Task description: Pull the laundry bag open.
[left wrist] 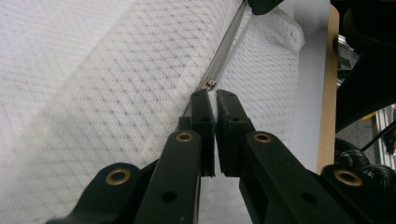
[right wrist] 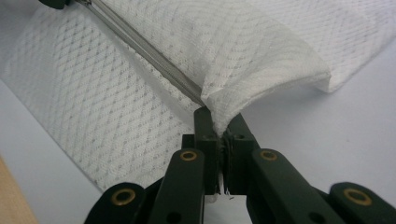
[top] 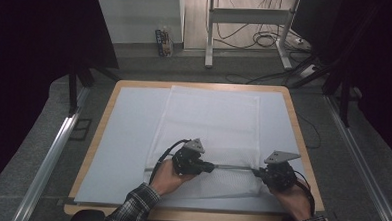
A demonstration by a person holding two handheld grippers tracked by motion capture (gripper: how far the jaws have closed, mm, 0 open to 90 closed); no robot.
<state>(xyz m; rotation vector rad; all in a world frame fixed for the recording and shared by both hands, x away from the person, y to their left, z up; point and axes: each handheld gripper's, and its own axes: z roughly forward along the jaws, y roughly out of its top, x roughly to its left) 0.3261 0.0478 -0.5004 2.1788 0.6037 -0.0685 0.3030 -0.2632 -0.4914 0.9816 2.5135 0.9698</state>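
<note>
A white mesh cloth [top: 213, 121] lies spread on a pale blue mat [top: 127, 137]; its near part is folded or lifted. A thin grey zipper-like strip [top: 234, 167] runs along that fold between my two grippers. My left gripper [top: 212, 167] is shut on the cloth at the strip's left end, close to a small metal pull [left wrist: 211, 84]. In the left gripper view its jaws [left wrist: 215, 93] pinch white fabric [left wrist: 93, 93]. My right gripper [top: 254, 171] is shut on the cloth's raised fold [right wrist: 261, 70] at the strip's [right wrist: 140, 51] other end, jaws tight together [right wrist: 219, 116].
The mat covers a wooden table [top: 99, 126] whose near right edge [left wrist: 327, 93] is close to my right hand. Aluminium rails [top: 52, 154] flank the table. Beyond it stand a desk frame [top: 210, 36] and cables [top: 264, 38] on the floor.
</note>
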